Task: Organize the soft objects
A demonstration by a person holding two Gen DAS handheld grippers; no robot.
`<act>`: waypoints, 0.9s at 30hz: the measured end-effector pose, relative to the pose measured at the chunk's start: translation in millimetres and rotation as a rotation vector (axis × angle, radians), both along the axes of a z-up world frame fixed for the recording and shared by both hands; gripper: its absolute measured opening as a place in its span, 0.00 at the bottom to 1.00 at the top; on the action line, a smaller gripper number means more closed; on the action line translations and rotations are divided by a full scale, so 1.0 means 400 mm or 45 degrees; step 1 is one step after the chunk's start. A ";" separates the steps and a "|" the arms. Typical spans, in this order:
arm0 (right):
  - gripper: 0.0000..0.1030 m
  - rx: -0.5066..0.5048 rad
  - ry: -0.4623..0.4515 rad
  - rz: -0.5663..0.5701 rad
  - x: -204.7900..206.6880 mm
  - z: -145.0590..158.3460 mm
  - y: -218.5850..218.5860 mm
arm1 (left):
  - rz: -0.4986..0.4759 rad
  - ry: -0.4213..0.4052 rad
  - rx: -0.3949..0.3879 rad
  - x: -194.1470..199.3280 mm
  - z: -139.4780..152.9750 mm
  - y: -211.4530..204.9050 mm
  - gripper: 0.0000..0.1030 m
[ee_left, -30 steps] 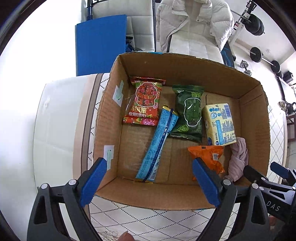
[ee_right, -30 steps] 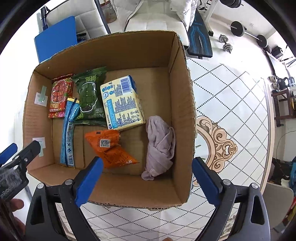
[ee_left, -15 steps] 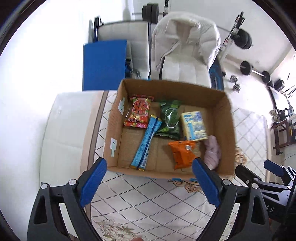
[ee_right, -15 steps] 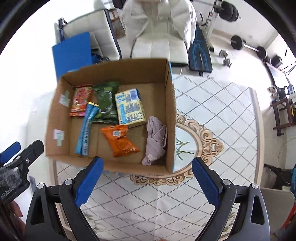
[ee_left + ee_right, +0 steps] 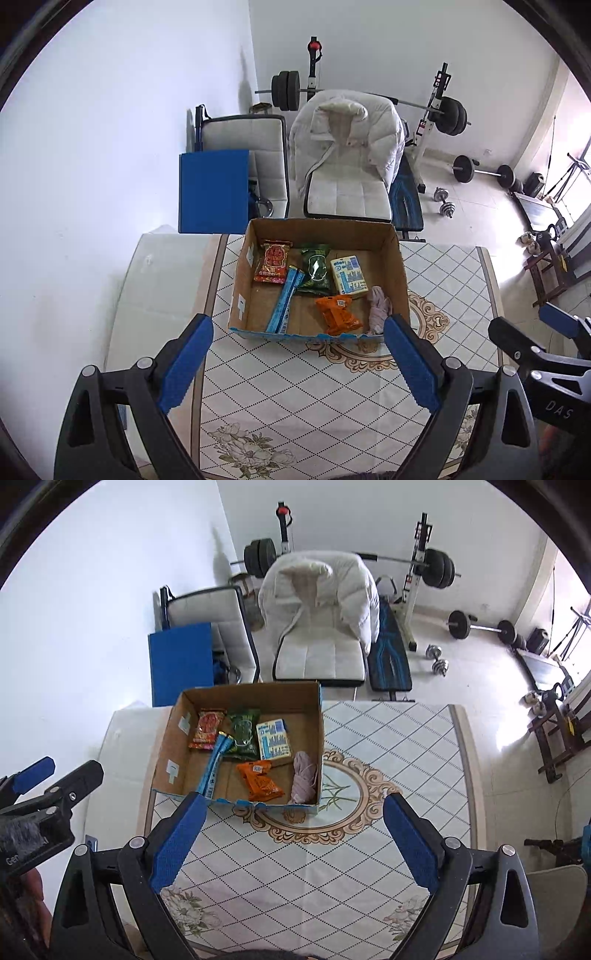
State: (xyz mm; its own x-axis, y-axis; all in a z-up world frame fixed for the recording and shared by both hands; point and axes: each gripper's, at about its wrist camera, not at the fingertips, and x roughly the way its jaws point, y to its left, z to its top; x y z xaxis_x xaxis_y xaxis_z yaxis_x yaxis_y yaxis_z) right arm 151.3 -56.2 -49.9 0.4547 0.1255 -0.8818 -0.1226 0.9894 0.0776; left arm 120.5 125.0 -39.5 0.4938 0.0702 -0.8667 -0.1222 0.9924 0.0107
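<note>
An open cardboard box (image 5: 400, 273) (image 5: 321, 723) stands on the patterned table. It holds a red snack pack (image 5: 272, 262), a green pack (image 5: 316, 269), a yellow-blue pack (image 5: 349, 275), a long blue pack (image 5: 284, 304), an orange pack (image 5: 337, 314) and a crumpled pink cloth (image 5: 379, 310) (image 5: 304, 775) in its near right corner. My left gripper (image 5: 297, 362) is open and empty, well back from the box's near wall. My right gripper (image 5: 295, 842) is open and empty, also back from the box.
The table (image 5: 295, 398) has a diamond-patterned cloth with an oval ornament (image 5: 340, 797) right of the box. Behind the table stand a white chair with a white jacket (image 5: 347, 155), a blue board (image 5: 214, 192), a weight bench and barbells (image 5: 476, 624).
Both grippers have pulled far back and up from the box, which now looks much smaller. The items inside have not moved. Both grippers stay open.
</note>
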 end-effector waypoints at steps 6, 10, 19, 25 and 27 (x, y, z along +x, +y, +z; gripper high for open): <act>0.96 -0.032 -0.086 -0.006 -0.080 0.087 -0.021 | -0.007 -0.042 -0.014 -0.063 0.059 -0.021 0.92; 0.96 -0.057 -0.144 -0.022 -0.120 0.127 -0.035 | 0.005 -0.091 0.004 -0.095 0.087 -0.041 0.92; 0.96 -0.067 -0.176 -0.063 -0.147 0.147 -0.058 | -0.025 -0.069 0.028 -0.125 0.072 -0.069 0.92; 0.96 -0.089 -0.194 -0.074 -0.150 0.146 -0.057 | -0.019 -0.059 0.030 -0.135 0.068 -0.073 0.92; 0.96 -0.084 -0.195 -0.075 -0.150 0.146 -0.056 | -0.017 -0.066 0.038 -0.137 0.071 -0.073 0.92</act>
